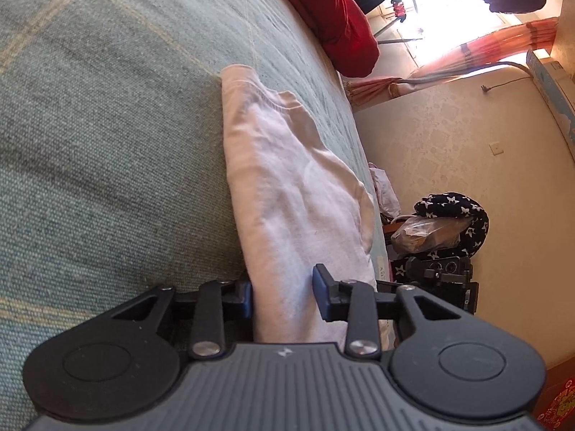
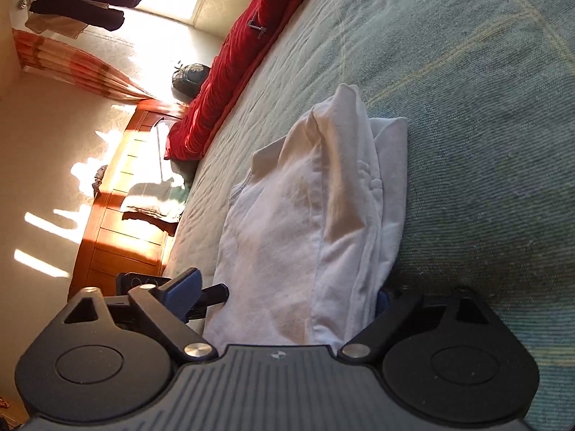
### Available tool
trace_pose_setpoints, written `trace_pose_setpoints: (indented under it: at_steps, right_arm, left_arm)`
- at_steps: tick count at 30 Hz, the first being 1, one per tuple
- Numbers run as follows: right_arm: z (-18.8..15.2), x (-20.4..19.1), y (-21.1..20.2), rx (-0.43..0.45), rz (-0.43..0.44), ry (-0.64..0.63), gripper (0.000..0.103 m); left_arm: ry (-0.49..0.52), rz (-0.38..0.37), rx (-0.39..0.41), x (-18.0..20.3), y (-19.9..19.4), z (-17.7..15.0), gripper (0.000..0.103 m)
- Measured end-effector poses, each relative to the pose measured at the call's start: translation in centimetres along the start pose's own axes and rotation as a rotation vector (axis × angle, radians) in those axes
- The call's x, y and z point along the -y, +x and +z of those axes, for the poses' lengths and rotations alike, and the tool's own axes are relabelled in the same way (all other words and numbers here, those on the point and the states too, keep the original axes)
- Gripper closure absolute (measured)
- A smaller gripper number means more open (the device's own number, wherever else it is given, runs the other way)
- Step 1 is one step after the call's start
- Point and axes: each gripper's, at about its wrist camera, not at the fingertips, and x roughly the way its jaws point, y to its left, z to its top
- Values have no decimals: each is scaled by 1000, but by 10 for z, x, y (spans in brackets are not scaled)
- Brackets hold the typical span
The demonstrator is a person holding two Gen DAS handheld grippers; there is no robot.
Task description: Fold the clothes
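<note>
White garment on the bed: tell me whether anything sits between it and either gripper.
Nothing visible does. The white garment already lies between the fingers of the left gripper, and its other end lies between those of the right gripper. Only the green bedspread is around it.

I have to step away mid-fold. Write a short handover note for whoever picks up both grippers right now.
Left gripper: jaws pinch the near edge of the folded white cotton garment.
Right gripper: jaws wide, straddling the garment's other end; grip not yet evident.
Garment lies on the green woven bedspread, already folded into a narrow, layered strip.
Left: secure the right grip, then probably fold the strip once more.
</note>
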Motion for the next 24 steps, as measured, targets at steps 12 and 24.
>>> trace_pose_setpoints:
  at_steps: [12,24]
  right_arm:
    - [-4,23,-8,-2,-60,83,78]
    - [-27,-43,-2,86,-280,-142,74]
  left_arm:
    - [39,57,-2,9,2,1,73]
    - [138,174,26,46,-4,-4,84]
